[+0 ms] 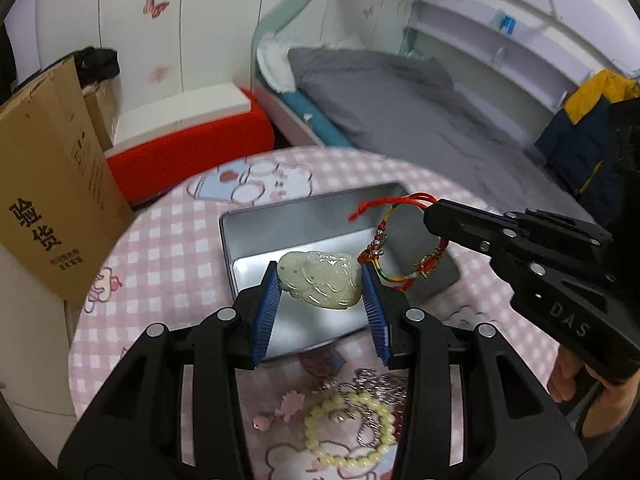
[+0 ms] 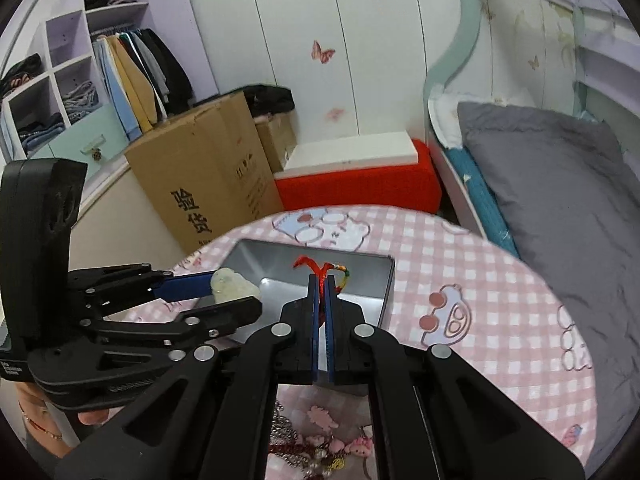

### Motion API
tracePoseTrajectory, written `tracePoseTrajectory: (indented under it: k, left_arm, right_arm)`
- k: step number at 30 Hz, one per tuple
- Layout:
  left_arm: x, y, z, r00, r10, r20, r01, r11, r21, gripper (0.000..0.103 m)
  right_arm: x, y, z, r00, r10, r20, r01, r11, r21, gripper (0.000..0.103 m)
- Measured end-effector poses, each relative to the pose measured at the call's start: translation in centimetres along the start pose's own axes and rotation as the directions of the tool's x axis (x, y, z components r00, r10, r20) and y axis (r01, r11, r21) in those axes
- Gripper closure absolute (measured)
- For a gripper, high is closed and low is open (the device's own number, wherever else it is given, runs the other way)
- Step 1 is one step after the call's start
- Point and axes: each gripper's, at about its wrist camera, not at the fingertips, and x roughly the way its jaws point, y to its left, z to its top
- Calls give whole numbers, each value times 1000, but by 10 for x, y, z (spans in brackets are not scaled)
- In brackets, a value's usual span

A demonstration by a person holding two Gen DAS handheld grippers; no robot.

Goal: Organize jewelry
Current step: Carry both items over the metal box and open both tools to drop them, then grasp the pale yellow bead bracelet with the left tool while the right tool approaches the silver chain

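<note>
My left gripper (image 1: pixel 320 280) is shut on a pale green carved jade pendant (image 1: pixel 318 282) and holds it above the open metal tin (image 1: pixel 280 216). My right gripper (image 2: pixel 324 278) is shut on the red cord of a multicoloured string bracelet (image 1: pixel 404 248), which hangs over the right side of the tin (image 2: pixel 372 272). The pendant also shows in the right wrist view (image 2: pixel 234 284), held by the left gripper (image 2: pixel 224 292). The right gripper shows in the left wrist view (image 1: pixel 434 216).
A cream bead bracelet (image 1: pixel 344 432), a silver chain (image 1: pixel 372 392) and pink charms (image 1: pixel 288 404) lie on the pink checked round table (image 1: pixel 168 248) in front of the tin. A cardboard box (image 1: pixel 52 200), a red stool (image 1: pixel 192 152) and a bed (image 1: pixel 420 104) stand beyond.
</note>
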Motion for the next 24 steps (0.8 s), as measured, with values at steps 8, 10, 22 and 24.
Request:
tracePoseTrajectory:
  k: [8,10,22,24]
  left_arm:
    - [6,-2,-1,1000,-20,-7,20,1000,-1,48]
    - [1,-3,-2,1000,-14,4,14,1000,2,45]
    - [-63,-5,-37,996,21,92,-22,1000,9,45]
    - [-67,-5,-50,995,39,90,-39,999,2,45]
  right_arm:
    - [5,-1,-9,1000,15,-24,-14,1000,15,98]
    - [-2,-3,-10,1000,13,-11,-13,1000,21,96]
    - [-67,3,-35,999,-9,44,8,1000,12,80]
    - [-75,5,-46,999,-26,42,26,1000,4,78]
